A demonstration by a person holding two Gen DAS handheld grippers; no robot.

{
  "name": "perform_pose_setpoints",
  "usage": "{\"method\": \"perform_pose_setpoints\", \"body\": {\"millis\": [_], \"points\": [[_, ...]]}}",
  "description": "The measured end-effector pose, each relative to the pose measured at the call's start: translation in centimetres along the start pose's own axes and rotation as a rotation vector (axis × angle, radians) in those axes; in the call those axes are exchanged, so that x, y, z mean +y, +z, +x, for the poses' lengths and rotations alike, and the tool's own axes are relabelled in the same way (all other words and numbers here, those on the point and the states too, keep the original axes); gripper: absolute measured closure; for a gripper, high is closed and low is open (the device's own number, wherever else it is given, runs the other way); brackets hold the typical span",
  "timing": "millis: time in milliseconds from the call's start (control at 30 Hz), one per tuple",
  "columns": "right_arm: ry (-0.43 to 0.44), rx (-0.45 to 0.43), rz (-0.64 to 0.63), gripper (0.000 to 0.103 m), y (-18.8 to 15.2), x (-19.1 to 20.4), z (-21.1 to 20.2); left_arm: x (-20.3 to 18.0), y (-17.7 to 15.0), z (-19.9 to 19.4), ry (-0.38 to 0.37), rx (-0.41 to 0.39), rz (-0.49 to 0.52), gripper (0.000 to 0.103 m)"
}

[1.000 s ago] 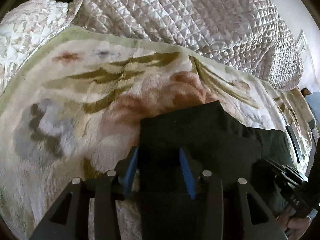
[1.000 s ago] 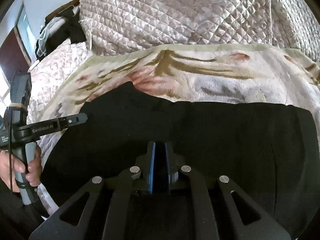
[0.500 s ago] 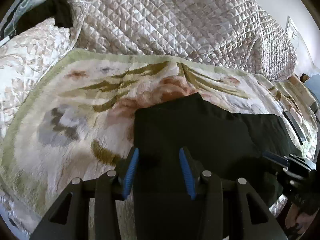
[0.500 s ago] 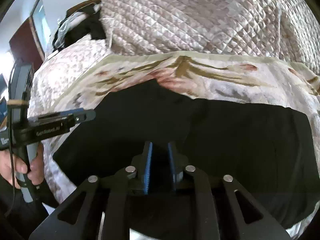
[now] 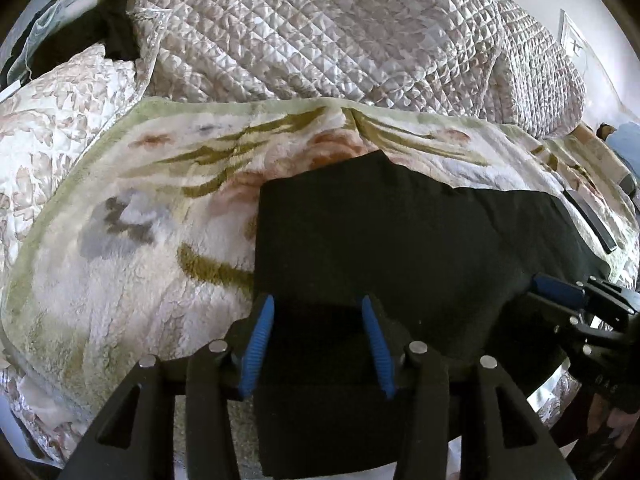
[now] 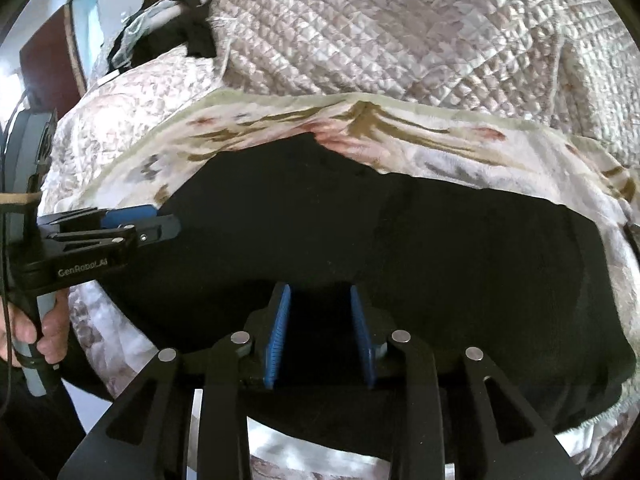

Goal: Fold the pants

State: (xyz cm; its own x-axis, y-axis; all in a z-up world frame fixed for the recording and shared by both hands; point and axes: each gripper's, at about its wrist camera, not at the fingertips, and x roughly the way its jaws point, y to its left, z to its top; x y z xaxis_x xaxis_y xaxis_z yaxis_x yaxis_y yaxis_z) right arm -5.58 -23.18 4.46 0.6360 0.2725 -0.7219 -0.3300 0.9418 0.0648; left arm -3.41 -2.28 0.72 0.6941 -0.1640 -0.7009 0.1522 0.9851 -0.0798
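The black pants point(image 5: 400, 240) lie flat, folded, on the floral fleece blanket point(image 5: 140, 208) spread over the bed, in front of the quilted bedspread point(image 5: 320, 32). The left gripper point(image 5: 318, 312) stands partly open above the pants' left edge, its jaws having just widened slightly, pads clear of the cloth. The right gripper point(image 6: 320, 308) has just been opening over the near edge; fabric lies between its blue pads point(image 6: 278, 332), no longer pinched.

The only lettering I can read is "GenRobot.AI", printed in white along the black body of the left gripper point(image 6: 168, 222); nothing else is legible.
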Motion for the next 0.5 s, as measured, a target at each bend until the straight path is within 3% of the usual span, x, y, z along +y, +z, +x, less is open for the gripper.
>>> {"method": "perform_pose_setpoints", "body": {"millis": [267,500], "points": [[-0.120,-0.005,0.048,0.072,-0.1,-1.8,-0.5,-0.3,-0.1,0.0,0.007,-0.005,0.012,0.050],[-0.039,-0.044,0.037,0.072,0.8,-0.5,-1.3,-0.2,0.8,0.0,0.005,0.000,-0.005,0.050]]}}
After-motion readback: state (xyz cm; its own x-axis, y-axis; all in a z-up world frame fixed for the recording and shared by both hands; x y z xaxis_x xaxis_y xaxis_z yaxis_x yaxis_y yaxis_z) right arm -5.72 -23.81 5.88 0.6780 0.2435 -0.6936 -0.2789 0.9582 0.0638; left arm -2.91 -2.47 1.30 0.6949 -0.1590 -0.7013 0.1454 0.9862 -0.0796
